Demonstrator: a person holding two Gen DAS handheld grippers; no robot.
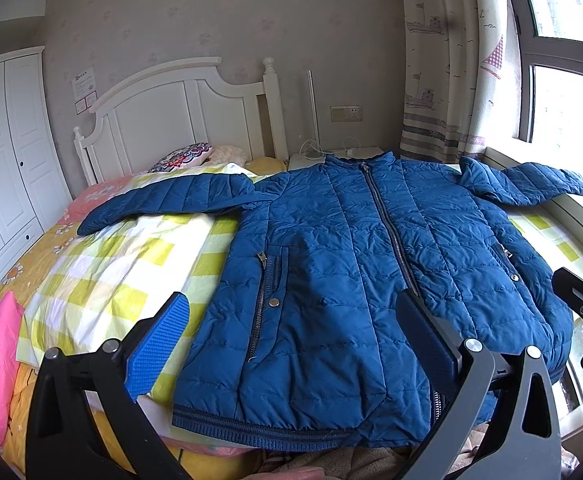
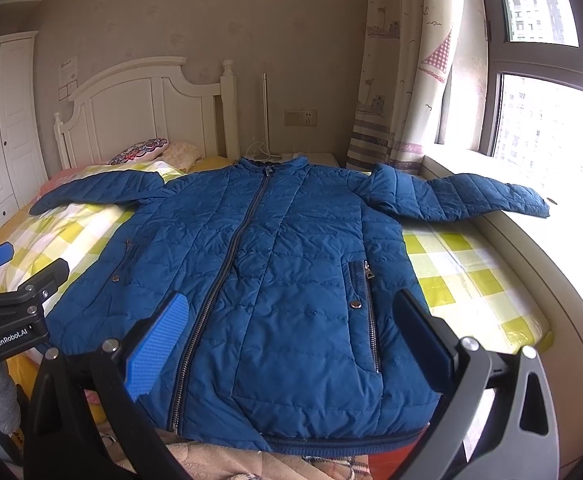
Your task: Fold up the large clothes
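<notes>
Jacket (image 1: 371,260) flat & zipped, both grippers' jaws wide apart, empty: L gripper (image 1: 291,344) takes sleeve (image 1: 163,204) cuff, R gripper (image 2: 295,340) pins hem (image 2: 343,442).

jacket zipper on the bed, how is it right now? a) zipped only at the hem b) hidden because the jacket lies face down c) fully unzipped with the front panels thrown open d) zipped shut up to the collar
d: the front zipper runs closed from hem to collar on the blue jacket, which lies face up on the bed with both sleeves spread.
</notes>
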